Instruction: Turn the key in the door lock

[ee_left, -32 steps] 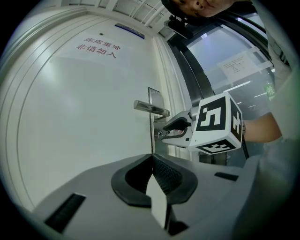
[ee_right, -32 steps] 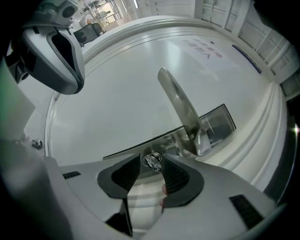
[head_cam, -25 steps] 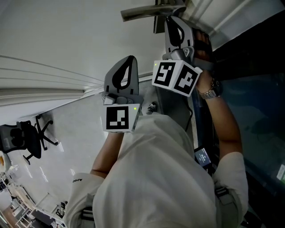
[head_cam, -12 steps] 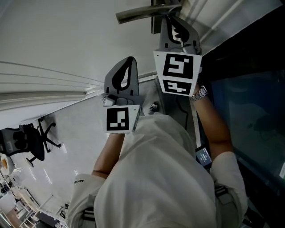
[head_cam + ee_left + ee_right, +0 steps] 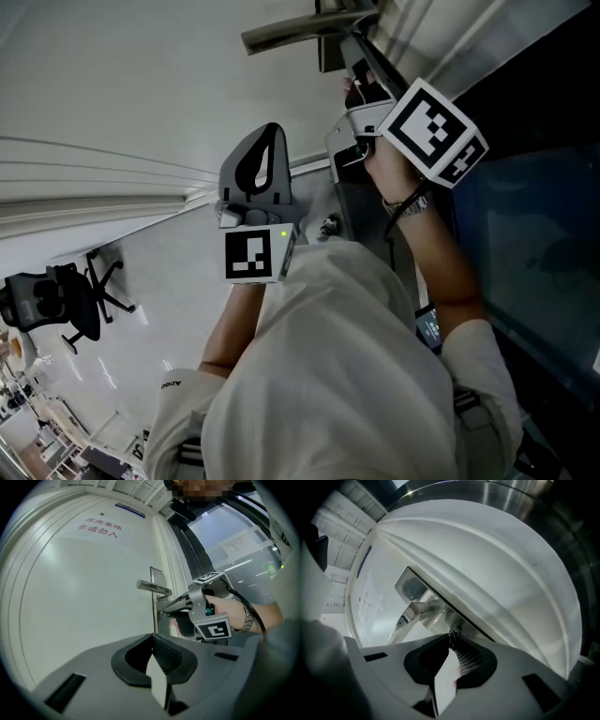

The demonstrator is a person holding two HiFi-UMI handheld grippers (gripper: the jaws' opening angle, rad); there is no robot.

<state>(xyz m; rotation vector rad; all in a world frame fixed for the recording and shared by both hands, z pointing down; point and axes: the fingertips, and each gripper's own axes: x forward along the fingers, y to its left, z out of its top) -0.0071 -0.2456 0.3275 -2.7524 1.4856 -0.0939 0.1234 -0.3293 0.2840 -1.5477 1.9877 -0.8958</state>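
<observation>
White door point(image 5: 84, 602), bearing the lever handle point(image 5: 153, 587) near its edge. Right gripper point(image 5: 452, 637), just below the lever handle: its jaws have just been closing and are nearly together, pinching the key point(image 5: 452, 633). Left gripper point(image 5: 152, 638), well apart from the lever handle and clear of the door: jaws together, nothing between them. The key lies against the door just beneath the lever handle, only its head showing.

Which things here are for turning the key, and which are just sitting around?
For the job: the key, the door lock, the right gripper (jaws just closed further, pinching the key).
Just around: left gripper, shut and empty; door handle; office chair; red door lettering.
</observation>
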